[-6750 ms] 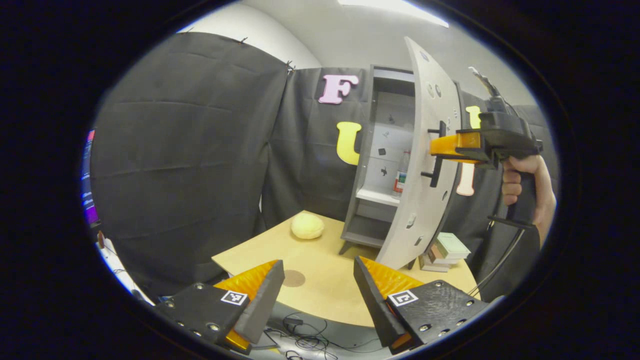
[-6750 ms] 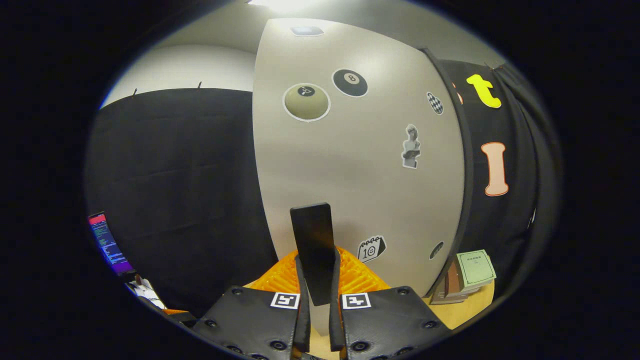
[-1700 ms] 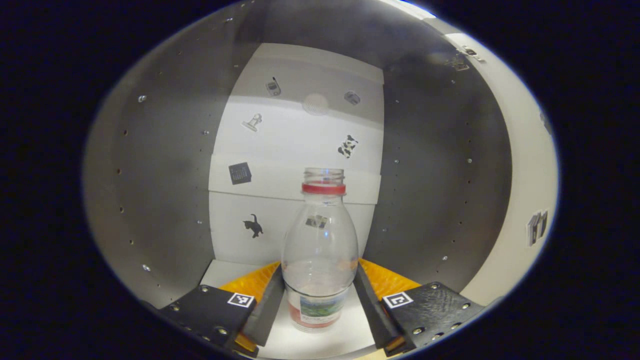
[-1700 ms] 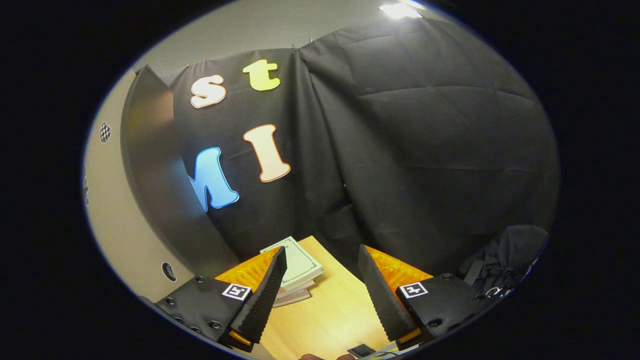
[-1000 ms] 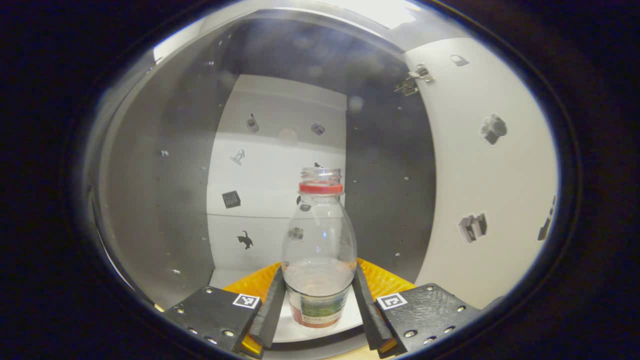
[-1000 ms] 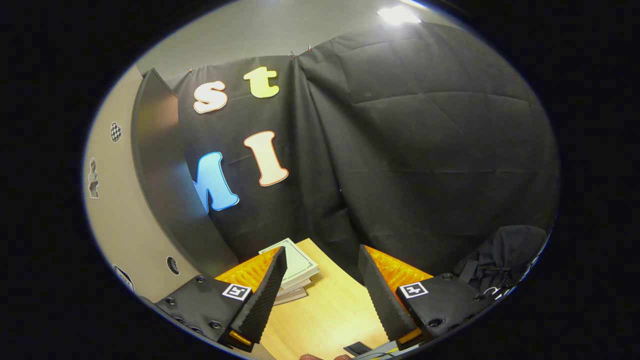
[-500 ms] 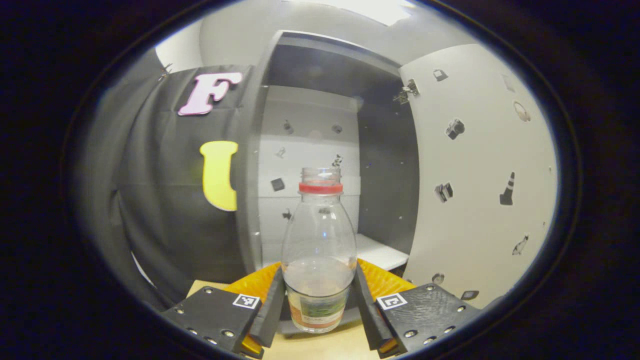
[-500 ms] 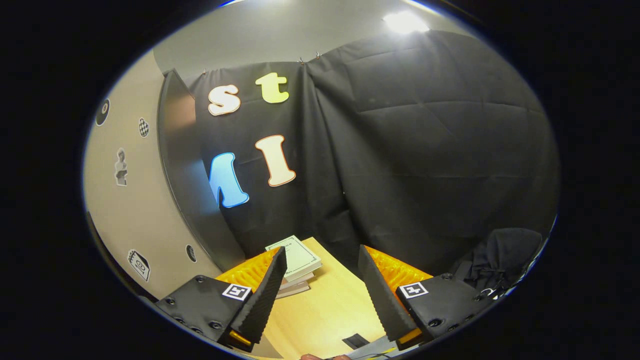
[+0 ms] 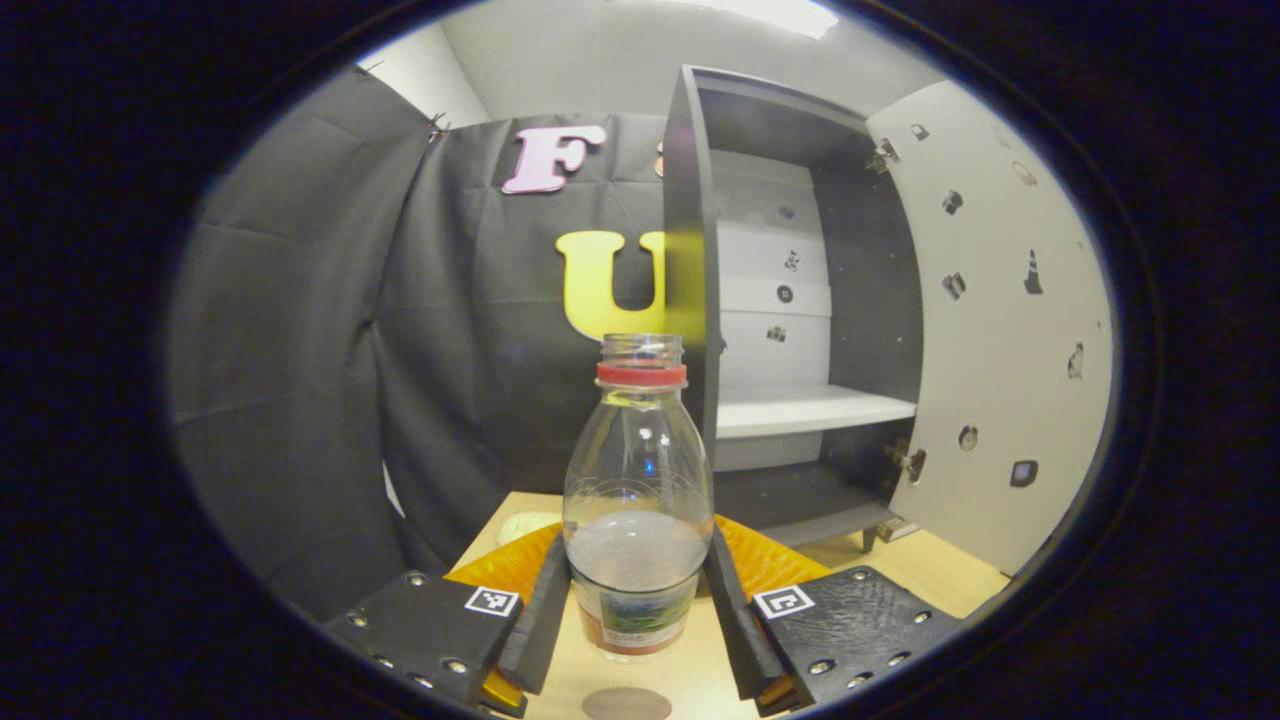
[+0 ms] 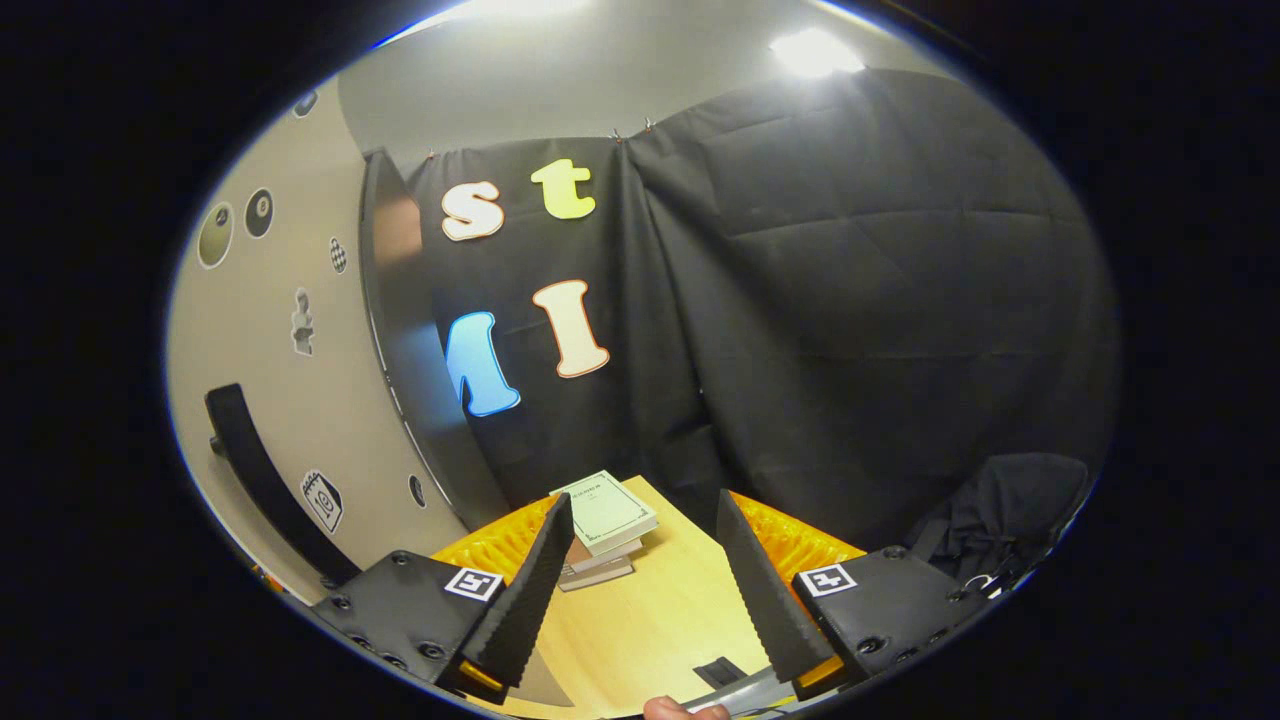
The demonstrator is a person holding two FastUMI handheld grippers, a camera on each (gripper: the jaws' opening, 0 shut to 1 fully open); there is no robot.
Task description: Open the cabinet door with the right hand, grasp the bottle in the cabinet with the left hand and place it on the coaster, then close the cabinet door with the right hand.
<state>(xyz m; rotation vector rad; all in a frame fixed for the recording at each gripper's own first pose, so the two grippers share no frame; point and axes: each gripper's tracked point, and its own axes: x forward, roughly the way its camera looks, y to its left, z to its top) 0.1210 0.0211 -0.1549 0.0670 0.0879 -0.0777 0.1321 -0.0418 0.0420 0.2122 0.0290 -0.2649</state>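
In the left gripper view, your left gripper (image 9: 638,600) is closed on the clear plastic bottle with a red neck ring and no cap (image 9: 638,500); both fingers press its lower body at the label. The bottle is upright, outside the dark grey cabinet (image 9: 790,330), above the light wooden surface (image 9: 950,575). The round brown coaster (image 9: 627,703) lies just below the bottle, near the front edge. There is some liquid inside and the mouth is open, so I think a tilt or a hard landing could spill it. A landing half on the coaster could also make the bottle tip when you release. To the left there is free room; to the right the white cabinet door with small stickers (image 9: 1000,330) stands open, well apart from the bottle.

In the right gripper view, your right gripper (image 10: 640,580) is wide open and holds nothing. The door's black bar handle (image 10: 265,480) is to its left, and a stack of books (image 10: 603,530) lies beyond the fingers. When closing, I think the door may sweep near these books.
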